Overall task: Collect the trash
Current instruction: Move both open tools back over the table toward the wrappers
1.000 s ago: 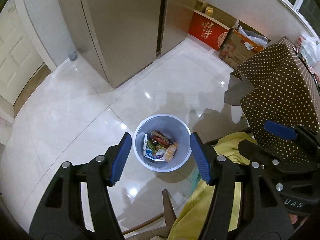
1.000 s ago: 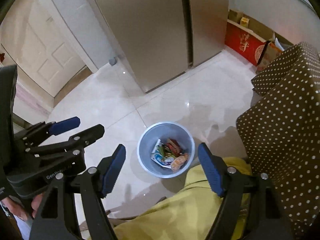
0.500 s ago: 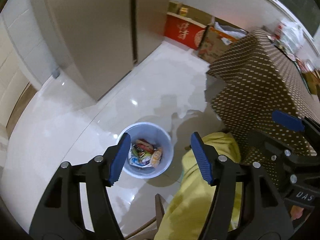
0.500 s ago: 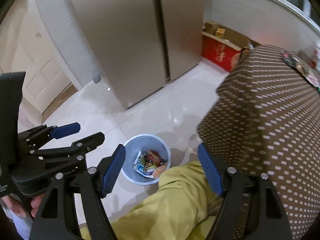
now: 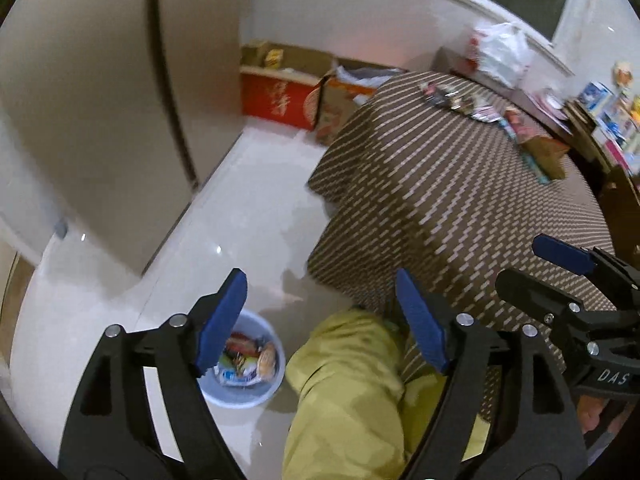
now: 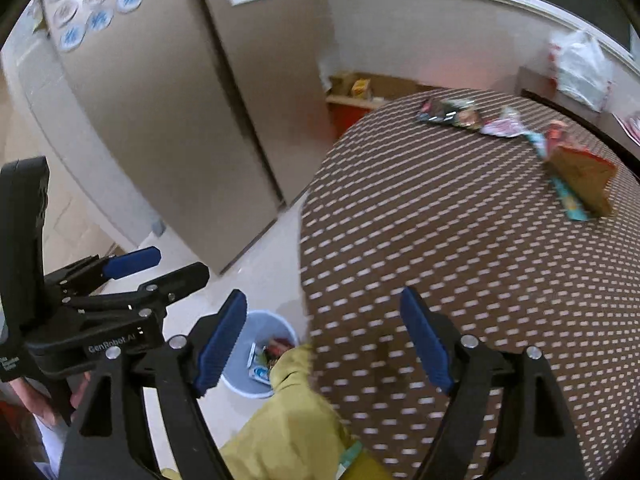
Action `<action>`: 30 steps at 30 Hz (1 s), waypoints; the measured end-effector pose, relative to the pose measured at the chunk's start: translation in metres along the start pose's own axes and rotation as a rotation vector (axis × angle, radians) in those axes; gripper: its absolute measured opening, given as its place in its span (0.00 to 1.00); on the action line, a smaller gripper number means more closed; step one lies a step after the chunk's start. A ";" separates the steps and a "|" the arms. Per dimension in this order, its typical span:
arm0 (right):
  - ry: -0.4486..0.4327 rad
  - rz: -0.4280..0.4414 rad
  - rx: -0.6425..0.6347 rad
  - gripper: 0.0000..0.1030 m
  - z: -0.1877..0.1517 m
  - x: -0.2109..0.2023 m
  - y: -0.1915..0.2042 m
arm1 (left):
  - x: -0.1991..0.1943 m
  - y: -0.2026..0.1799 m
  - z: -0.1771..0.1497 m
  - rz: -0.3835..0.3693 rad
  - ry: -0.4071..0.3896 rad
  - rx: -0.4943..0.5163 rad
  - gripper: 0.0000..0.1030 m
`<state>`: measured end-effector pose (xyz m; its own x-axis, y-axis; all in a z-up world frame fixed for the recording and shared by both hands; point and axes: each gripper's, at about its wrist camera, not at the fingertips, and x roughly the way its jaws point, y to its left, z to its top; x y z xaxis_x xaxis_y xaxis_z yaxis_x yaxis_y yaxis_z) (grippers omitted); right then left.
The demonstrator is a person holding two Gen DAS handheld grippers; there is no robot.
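Note:
A pale blue trash bin (image 5: 256,392) with several wrappers in it stands on the white floor, also seen in the right wrist view (image 6: 260,328). Several snack wrappers (image 6: 460,114) and a brown packet (image 6: 580,176) lie at the far side of the dotted brown tablecloth (image 6: 460,240); they also show in the left wrist view (image 5: 460,98). My left gripper (image 5: 320,324) is open and empty, high above the bin and table edge. My right gripper (image 6: 324,340) is open and empty over the table's near edge.
A beige fridge (image 6: 192,100) stands to the left. Red and cardboard boxes (image 5: 280,96) sit on the floor by the far wall. A yellow-green cloth (image 5: 352,392) hangs below the grippers. A white plastic bag (image 6: 580,68) lies on the window ledge.
Both grippers have swung up and to the right, from looking down at the bin to looking over the table. The wrappers on the table have come into view.

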<state>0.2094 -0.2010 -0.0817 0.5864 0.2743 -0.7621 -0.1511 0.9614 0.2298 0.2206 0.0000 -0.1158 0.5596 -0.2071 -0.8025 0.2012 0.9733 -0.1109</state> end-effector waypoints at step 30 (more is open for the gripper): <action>0.061 -0.132 0.039 0.53 0.175 0.081 -0.194 | 0.135 -0.118 0.183 -0.219 -0.160 0.177 0.87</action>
<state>0.4256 -0.3690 -0.0816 0.5493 0.1470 -0.8226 -0.0440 0.9881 0.1472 0.4197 -0.1610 -0.1040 0.6037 -0.4366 -0.6670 0.4601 0.8741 -0.1557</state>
